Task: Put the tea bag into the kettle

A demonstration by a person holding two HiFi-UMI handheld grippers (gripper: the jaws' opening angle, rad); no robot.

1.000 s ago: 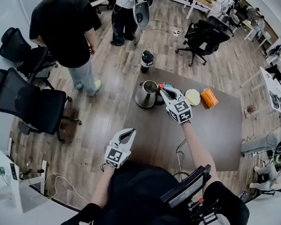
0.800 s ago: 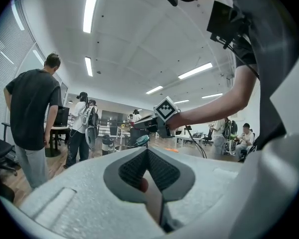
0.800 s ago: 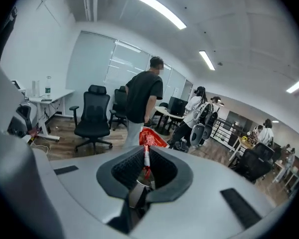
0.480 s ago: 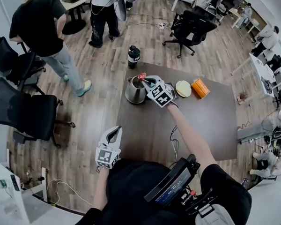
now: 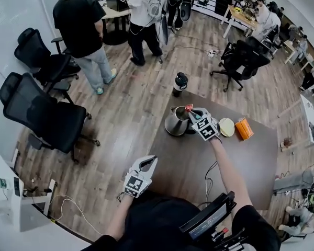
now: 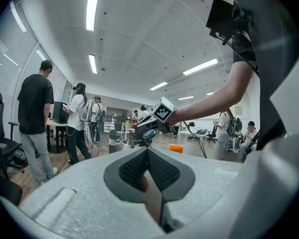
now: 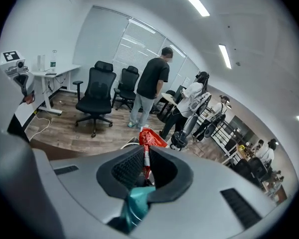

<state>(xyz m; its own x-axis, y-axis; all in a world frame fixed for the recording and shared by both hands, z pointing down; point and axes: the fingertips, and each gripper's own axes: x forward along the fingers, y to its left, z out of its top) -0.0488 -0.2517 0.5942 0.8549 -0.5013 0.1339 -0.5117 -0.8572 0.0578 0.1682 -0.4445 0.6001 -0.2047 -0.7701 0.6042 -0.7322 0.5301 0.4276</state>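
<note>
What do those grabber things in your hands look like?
The left gripper and the right gripper are both pale grey shells that narrow to a point, a bit like beaks. Inside the jaws are dark ribbed pads. Each gripper carries a white cube printed with black square markers. The person wears a black short-sleeved top.
</note>
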